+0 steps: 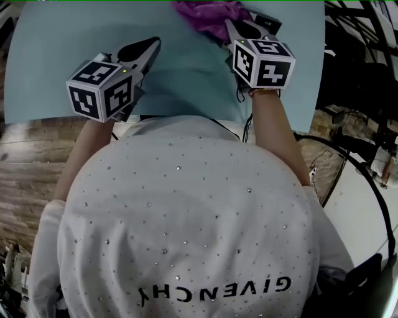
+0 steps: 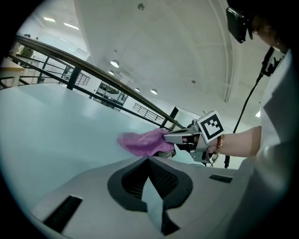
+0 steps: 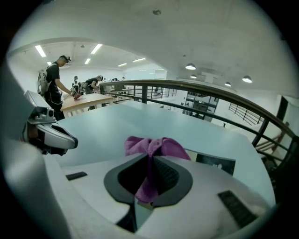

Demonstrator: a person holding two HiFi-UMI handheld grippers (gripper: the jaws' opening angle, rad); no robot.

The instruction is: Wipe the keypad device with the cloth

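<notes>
**Q:** Where is the cloth, and what holds it?

**A:** The purple cloth (image 1: 208,13) is at 12 o'clock on the pale blue table (image 1: 186,81), near the edge farthest from the person. The right gripper (image 1: 231,30) has its jaws closed on a fold of the cloth. The rest of the cloth bunches out past the tips.

**Q:** And the keypad device?

**A:** The device (image 3: 215,163) is dark and flat and lies on the table just beside the cloth, at about 2 o'clock from it in the right gripper view. Part of it may sit under the cloth, but I cannot tell. Its keys are too small to make out.

**Q:** What is the left gripper doing?

**A:** The left gripper (image 1: 152,45) is at 9 o'clock from the right one, over bare table and well apart from the cloth. Its jaws are together with nothing between them.

**Q:** Which step is this?

**A:** The cloth is gripped and brought up to the device, so this looks like the very start of the wipe. No stroke across the keys is evident.

**Q:** What does the next move call for?

**A:** Probably shifting the cloth toward 2 o'clock onto the device's face, pressing lightly, and sweeping across it. The device looks light enough to slide, so the left gripper may need to steady it.
</notes>
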